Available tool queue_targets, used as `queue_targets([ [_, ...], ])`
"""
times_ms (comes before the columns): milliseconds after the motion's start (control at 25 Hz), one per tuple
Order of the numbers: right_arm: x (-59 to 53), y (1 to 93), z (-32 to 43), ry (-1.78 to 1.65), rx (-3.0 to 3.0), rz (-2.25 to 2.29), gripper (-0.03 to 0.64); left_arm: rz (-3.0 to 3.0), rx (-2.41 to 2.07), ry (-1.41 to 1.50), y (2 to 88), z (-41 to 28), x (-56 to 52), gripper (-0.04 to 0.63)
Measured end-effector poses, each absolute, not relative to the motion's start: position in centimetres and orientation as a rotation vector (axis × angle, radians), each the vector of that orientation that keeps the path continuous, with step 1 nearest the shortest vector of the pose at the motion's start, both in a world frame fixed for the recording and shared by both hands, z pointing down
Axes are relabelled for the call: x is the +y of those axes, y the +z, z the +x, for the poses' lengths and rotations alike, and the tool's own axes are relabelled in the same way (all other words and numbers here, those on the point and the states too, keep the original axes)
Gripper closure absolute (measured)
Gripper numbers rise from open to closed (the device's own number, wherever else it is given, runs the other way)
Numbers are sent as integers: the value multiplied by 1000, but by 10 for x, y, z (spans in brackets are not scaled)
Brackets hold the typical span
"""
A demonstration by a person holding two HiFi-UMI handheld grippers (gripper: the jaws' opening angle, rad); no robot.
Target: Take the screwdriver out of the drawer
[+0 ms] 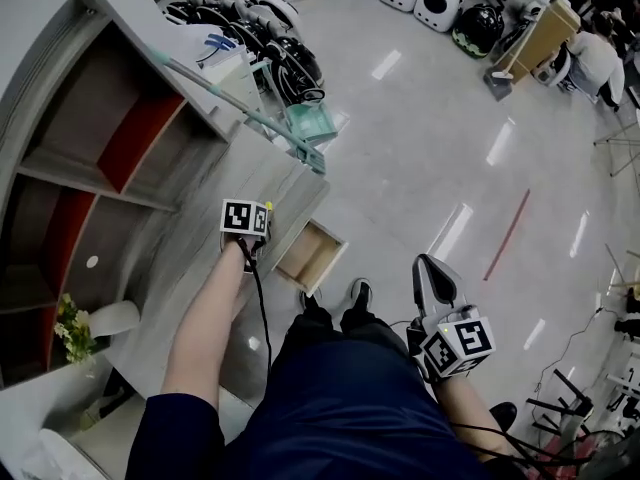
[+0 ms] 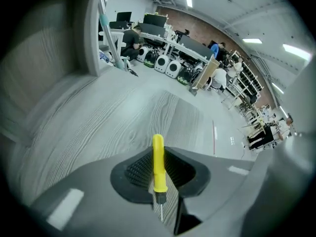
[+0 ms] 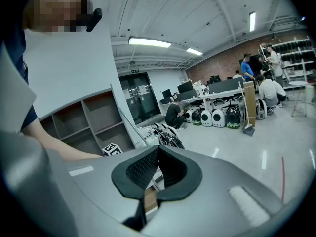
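Left tool (image 2: pixel 158 157) clenches the screwdriver (image 2: pixel 157 163) by its handle above the table (image 2: pixel 94 125); such a narrow hold could let it pivot out; right tool (image 3: pixel 157 154) closed, empty.

Open drawer (image 1: pixel 312 256) juts from desk (image 1: pixel 180 268) over floor (image 1: pixel 420 148).

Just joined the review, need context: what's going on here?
A person works two handheld grippers. The left gripper is clamped on a yellow screwdriver, holding it above the grey cabinet top. The drawer below stands open. The right gripper hangs off to the side, jaws together and empty.
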State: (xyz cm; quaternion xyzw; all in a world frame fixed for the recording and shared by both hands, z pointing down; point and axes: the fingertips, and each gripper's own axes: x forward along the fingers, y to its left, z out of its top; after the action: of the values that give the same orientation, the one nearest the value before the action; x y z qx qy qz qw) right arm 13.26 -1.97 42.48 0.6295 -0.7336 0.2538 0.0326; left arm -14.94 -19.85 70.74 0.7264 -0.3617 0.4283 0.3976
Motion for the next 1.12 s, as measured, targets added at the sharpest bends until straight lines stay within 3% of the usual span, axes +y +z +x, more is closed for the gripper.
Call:
queue_targets([
  [640,-29,420,132,780,-2282,1958,611,1939,-1010,990,674,-155,-204,483],
  [1120,-65,397,108,697,-2439,1811,611,2134,-1246,612,520,-182,-191,486],
])
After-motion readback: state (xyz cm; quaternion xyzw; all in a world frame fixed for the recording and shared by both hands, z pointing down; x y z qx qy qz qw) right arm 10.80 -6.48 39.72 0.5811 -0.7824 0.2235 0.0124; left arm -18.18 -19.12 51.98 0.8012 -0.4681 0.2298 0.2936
